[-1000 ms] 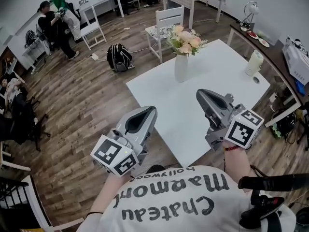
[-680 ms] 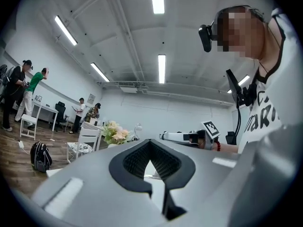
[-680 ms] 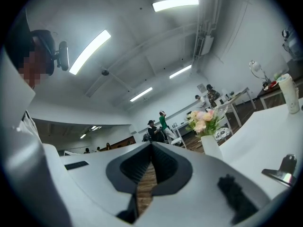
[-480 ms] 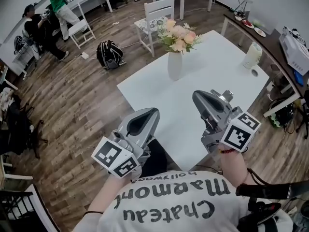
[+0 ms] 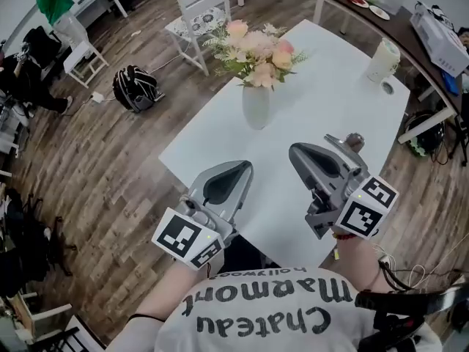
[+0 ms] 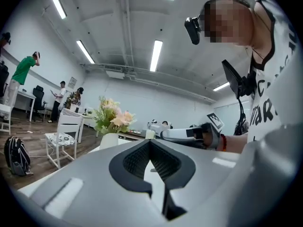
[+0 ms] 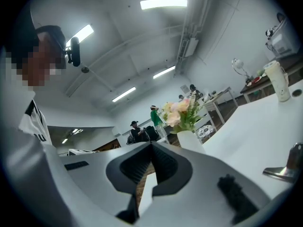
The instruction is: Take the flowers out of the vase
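Starting with the head view, nothing of the task looks done yet: the flowers point(image 5: 253, 50) stand in the white vase point(image 5: 256, 106) at the upper middle of the frame, on the white table point(image 5: 330, 116). The left gripper point(image 5: 236, 169) and right gripper point(image 5: 302, 155) hover at lower centre by the table's nearest corner, well apart from the vase. In the left gripper view, its jaws meet with no gap and hold nothing, and the bouquet sits left of centre beyond them. In the right gripper view, its jaws are likewise pressed together and empty, with the vase just right of centre ahead. Reaching in, opening, gripping the stems and lifting all appear left to do.
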